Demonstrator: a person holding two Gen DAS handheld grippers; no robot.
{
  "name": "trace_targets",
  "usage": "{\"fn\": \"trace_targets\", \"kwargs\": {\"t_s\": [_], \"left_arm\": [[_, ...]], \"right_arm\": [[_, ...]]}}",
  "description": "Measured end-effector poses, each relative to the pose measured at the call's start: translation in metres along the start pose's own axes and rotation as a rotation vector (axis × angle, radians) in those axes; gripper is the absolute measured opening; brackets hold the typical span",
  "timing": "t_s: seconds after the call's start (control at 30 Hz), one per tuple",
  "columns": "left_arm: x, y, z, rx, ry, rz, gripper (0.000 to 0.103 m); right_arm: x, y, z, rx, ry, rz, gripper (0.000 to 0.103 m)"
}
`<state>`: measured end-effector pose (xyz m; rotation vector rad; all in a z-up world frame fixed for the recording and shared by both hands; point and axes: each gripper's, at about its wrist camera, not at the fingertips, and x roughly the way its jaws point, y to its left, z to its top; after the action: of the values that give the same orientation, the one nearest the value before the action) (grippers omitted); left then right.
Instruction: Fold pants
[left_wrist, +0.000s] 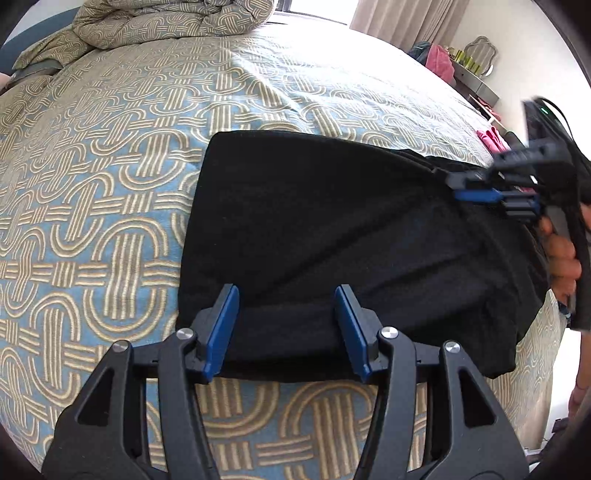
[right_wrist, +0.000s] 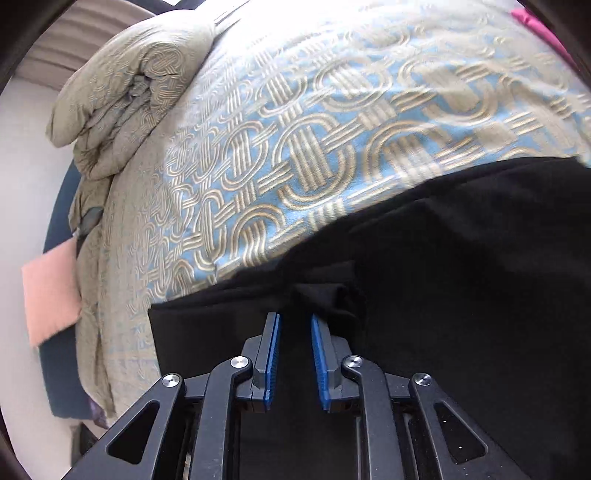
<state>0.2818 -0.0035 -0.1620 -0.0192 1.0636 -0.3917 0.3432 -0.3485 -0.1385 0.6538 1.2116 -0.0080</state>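
Black pants (left_wrist: 314, 229) lie folded on the patterned bedspread (left_wrist: 110, 184). My left gripper (left_wrist: 286, 295) is open, its blue pads standing wide apart over the near edge of the pants, holding nothing. My right gripper (left_wrist: 476, 188) shows at the right edge of the pants in the left wrist view, held by a hand. In the right wrist view the right gripper (right_wrist: 294, 319) has its jaws narrowly apart just behind a bunched fold of the black pants (right_wrist: 443, 258); no cloth shows between the pads.
A rolled quilt (left_wrist: 166, 18) lies at the head of the bed and also shows in the right wrist view (right_wrist: 122, 88). Pink clothes (left_wrist: 439, 61) and a shelf stand by the far wall. The bed's edge drops off at the right.
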Motion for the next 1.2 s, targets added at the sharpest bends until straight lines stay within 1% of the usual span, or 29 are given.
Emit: {"fn": "trace_targets", "kwargs": {"t_s": [0.07,0.13,0.17,0.2,0.3,0.37,0.4,0.43,0.5,0.57,0.7,0.77,0.9,0.93,1.07,1.2], "left_arm": [[-0.005,-0.002,0.004,-0.005,-0.009,-0.015,0.056],[-0.009,-0.008,0.007,0.002,-0.025,-0.026,0.056],[-0.010,-0.013,0.009,0.011,-0.029,-0.037,0.056],[-0.011,-0.020,0.012,0.024,-0.030,-0.047,0.056],[-0.008,-0.041,0.019,0.061,-0.027,-0.064,0.056],[-0.003,-0.059,0.024,0.094,-0.021,-0.076,0.056],[-0.002,-0.067,0.025,0.109,-0.020,-0.086,0.056],[0.002,-0.078,0.027,0.129,-0.018,-0.098,0.056],[0.007,-0.092,0.029,0.154,-0.009,-0.106,0.056],[0.014,-0.104,0.031,0.173,0.010,-0.114,0.056],[0.024,-0.128,0.031,0.204,0.033,-0.104,0.056],[0.026,-0.136,0.029,0.217,0.038,-0.098,0.056],[0.032,-0.149,0.030,0.224,0.052,-0.111,0.056],[0.035,-0.152,0.030,0.224,0.059,-0.120,0.056],[0.047,-0.155,0.027,0.209,0.096,-0.123,0.056],[0.047,-0.158,0.025,0.223,0.084,-0.115,0.056]], "right_arm": [[-0.027,-0.015,-0.013,-0.046,-0.026,-0.060,0.018],[-0.051,-0.036,-0.031,-0.060,-0.040,-0.100,0.018],[-0.064,-0.048,-0.042,-0.056,-0.048,-0.121,0.019],[-0.066,-0.050,-0.049,-0.047,-0.055,-0.139,0.020],[-0.098,-0.097,-0.066,0.022,-0.096,-0.194,0.023],[-0.121,-0.127,-0.084,0.068,-0.106,-0.195,0.024],[-0.131,-0.142,-0.091,0.096,-0.110,-0.160,0.024],[-0.139,-0.153,-0.098,0.124,-0.111,-0.143,0.026],[-0.149,-0.169,-0.108,0.167,-0.129,-0.174,0.030],[-0.154,-0.180,-0.115,0.187,-0.146,-0.183,0.035],[-0.159,-0.205,-0.122,0.262,-0.158,-0.126,0.043],[-0.161,-0.216,-0.123,0.298,-0.169,-0.104,0.051],[-0.165,-0.232,-0.123,0.347,-0.187,-0.097,0.056],[-0.166,-0.238,-0.122,0.364,-0.190,-0.083,0.057],[-0.165,-0.257,-0.121,0.430,-0.203,0.012,0.062],[-0.159,-0.263,-0.114,0.477,-0.250,0.088,0.066]]}}
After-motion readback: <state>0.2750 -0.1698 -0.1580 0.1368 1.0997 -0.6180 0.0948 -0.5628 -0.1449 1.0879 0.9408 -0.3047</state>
